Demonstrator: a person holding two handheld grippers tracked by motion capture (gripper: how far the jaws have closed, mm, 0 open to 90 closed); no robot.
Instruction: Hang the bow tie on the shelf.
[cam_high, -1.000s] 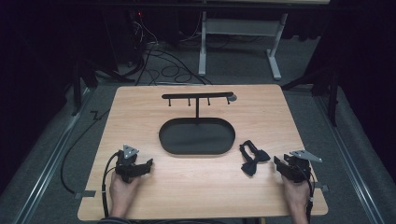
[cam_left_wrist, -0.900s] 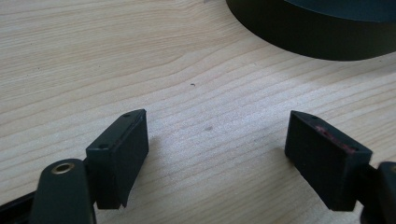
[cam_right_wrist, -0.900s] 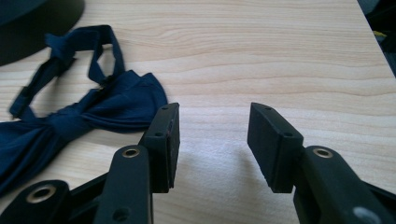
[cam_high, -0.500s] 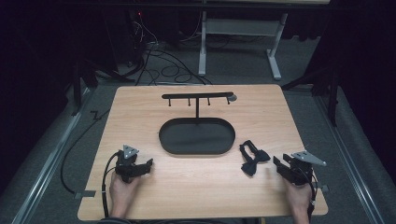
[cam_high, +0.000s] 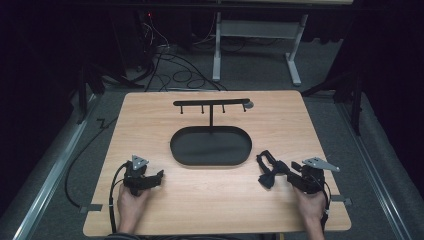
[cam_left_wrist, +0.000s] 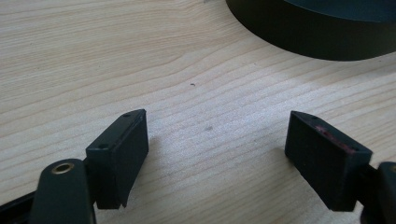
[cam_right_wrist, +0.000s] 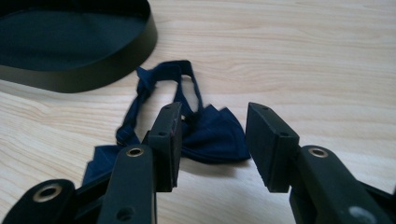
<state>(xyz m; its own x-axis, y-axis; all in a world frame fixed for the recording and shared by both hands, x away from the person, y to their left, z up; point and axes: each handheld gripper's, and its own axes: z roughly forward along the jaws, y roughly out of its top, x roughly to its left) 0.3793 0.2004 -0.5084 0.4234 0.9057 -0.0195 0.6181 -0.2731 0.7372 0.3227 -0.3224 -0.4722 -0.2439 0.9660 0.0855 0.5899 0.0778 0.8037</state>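
Observation:
A dark blue bow tie (cam_high: 269, 172) lies crumpled on the wooden table, right of a black oval tray (cam_high: 210, 161). My right gripper (cam_high: 292, 176) is at the tie's right end. In the right gripper view the right gripper (cam_right_wrist: 217, 147) is open, its jaws standing either side of the bow tie's (cam_right_wrist: 210, 135) near wing, and the strap loops away toward the tray (cam_right_wrist: 93, 70). My left gripper (cam_high: 153, 179) rests at the front left of the table. The left gripper view shows the left gripper (cam_left_wrist: 217, 154) open wide over bare wood, with the tray's wall (cam_left_wrist: 317, 32) beyond.
A black T-shaped stand (cam_high: 211, 103) with small pegs rises from the back of the tray. The table (cam_high: 210, 205) has bare wood in front of the tray. Cables and a metal frame lie on the floor beyond the far edge.
My right gripper has edged left toward the bow tie, so its jaws now reach the tie's near wing. The left gripper has stayed put.

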